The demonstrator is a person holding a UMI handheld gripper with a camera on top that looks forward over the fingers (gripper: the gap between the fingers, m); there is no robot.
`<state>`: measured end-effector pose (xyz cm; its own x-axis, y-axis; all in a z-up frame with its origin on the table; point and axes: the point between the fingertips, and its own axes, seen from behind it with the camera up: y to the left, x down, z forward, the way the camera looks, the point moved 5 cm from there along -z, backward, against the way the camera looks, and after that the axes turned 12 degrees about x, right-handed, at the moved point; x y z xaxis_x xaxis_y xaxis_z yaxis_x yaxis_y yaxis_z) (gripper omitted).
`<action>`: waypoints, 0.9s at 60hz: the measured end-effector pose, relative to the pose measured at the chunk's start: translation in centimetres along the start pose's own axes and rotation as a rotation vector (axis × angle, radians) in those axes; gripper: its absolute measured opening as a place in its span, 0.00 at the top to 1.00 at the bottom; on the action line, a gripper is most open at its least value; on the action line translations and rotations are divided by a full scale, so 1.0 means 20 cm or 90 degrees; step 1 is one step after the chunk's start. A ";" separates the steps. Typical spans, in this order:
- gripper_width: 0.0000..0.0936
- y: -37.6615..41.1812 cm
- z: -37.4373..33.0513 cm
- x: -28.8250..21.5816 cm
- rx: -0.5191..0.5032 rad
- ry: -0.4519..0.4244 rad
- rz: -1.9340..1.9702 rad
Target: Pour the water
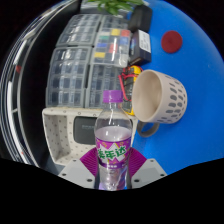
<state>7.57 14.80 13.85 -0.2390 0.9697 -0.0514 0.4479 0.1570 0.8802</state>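
A clear plastic water bottle [112, 145] with a purple cap and a purple label stands upright between my fingers. My gripper [112, 160] is shut on the bottle, the magenta pads [88, 158] pressing on its label from both sides. A beige mug [160, 97] with a dotted pattern and a handle lies just beyond the bottle to the right, tilted with its open mouth facing left toward the bottle. It rests on a blue surface [190, 70].
Clear plastic drawer organisers [80, 65] with small coloured items stand beyond the bottle on the left. A white patterned box [68, 130] sits to the left of the bottle. A red round disc [172, 41] lies far off on the blue surface.
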 end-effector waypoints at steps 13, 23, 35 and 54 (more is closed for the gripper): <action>0.61 0.04 -0.01 -0.02 -0.030 0.085 0.184; 0.61 0.02 -0.02 -0.02 -0.021 0.118 0.235; 0.61 0.06 -0.10 -0.10 -0.017 0.085 0.124; 0.61 0.41 -0.41 -0.65 -0.048 -0.185 -0.406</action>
<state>7.29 1.90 25.55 -0.1900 0.7052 -0.6831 0.2342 0.7082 0.6660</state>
